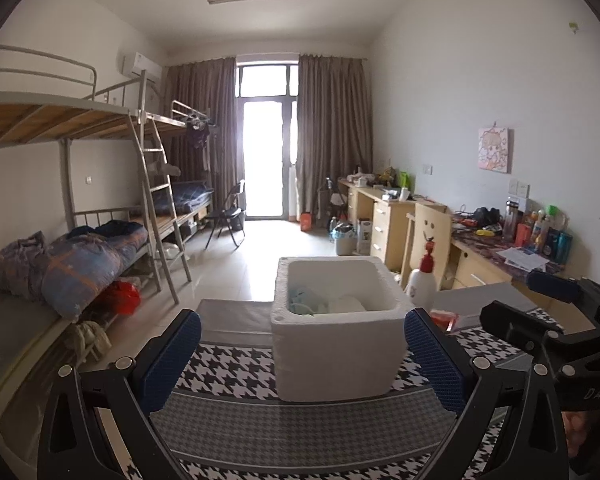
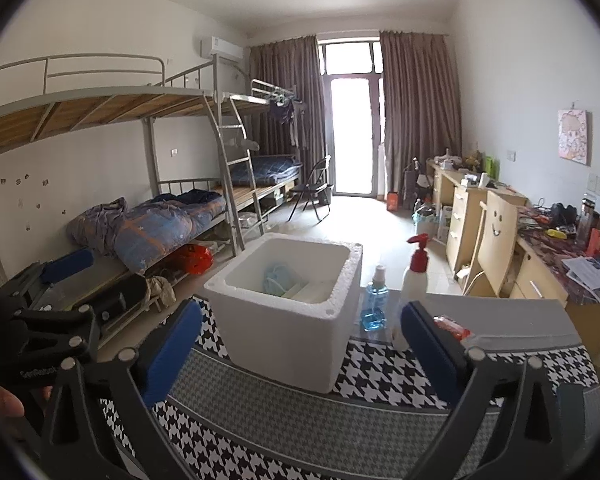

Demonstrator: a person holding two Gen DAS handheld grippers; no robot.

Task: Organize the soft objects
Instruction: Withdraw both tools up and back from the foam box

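A white foam box (image 1: 336, 344) stands on a houndstooth-cloth table (image 1: 284, 424). Inside it lie a light blue soft item (image 1: 302, 300) and a white soft item (image 1: 346, 303). The box also shows in the right wrist view (image 2: 288, 332), with the blue item (image 2: 278, 278) and white item (image 2: 312, 292) inside. My left gripper (image 1: 302, 364) is open and empty, its pads either side of the box's near face. My right gripper (image 2: 302, 352) is open and empty, held in front of the box. The right gripper shows at the right edge of the left wrist view (image 1: 548, 320).
A white spray bottle with a red top (image 2: 416, 276), a blue liquid bottle (image 2: 374, 304) and a red packet (image 2: 452, 326) stand right of the box. Bunk beds (image 2: 148, 224) with bedding line the left wall; cluttered desks (image 2: 540, 264) line the right.
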